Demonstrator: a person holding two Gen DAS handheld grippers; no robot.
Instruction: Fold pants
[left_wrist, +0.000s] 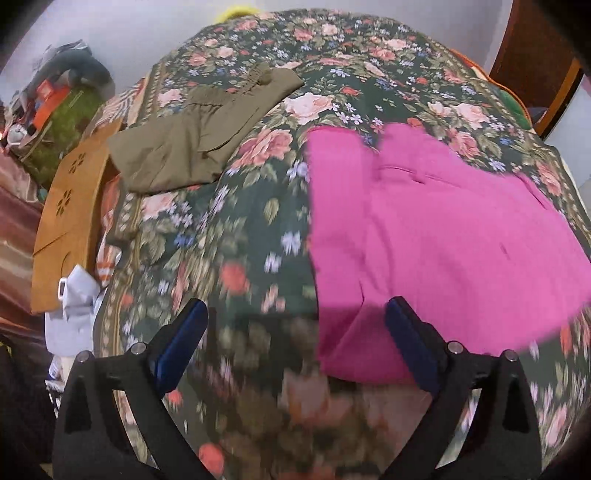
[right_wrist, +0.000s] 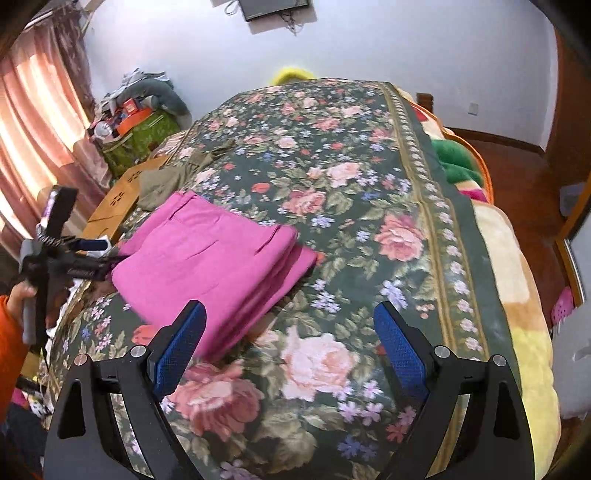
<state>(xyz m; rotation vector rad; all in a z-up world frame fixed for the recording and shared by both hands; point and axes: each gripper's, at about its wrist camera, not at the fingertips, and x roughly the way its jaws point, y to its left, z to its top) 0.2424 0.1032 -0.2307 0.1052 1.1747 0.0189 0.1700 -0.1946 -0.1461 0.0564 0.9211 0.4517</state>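
Two garments lie ahead of your hand-held grippers on the bed: the pink pants, already folded into a thick rectangle, and olive pants folded flat beyond them, likely set aside as a finished piece.

Your left hand-held gripper hovers with its jaws spread wide and nothing between them. The pink pants sit just ahead and to its right, with the right blue pad over the near corner of the cloth; the blur makes it hard to say whether the pad touches the fabric.

Your right hand-held gripper is likewise wide open and empty, with the pink stack ahead and to its left, near its left finger.

The stack shows several stacked layers along its right edge, so the folds look done; I judge the open jaws mean you have let go and only tidying remains.

The pink cloth looks soft and matte, with a pocket seam on top and shallow creases. The bedspread is a dark green floral quilt, slightly padded, so the stack should sit without sliding.
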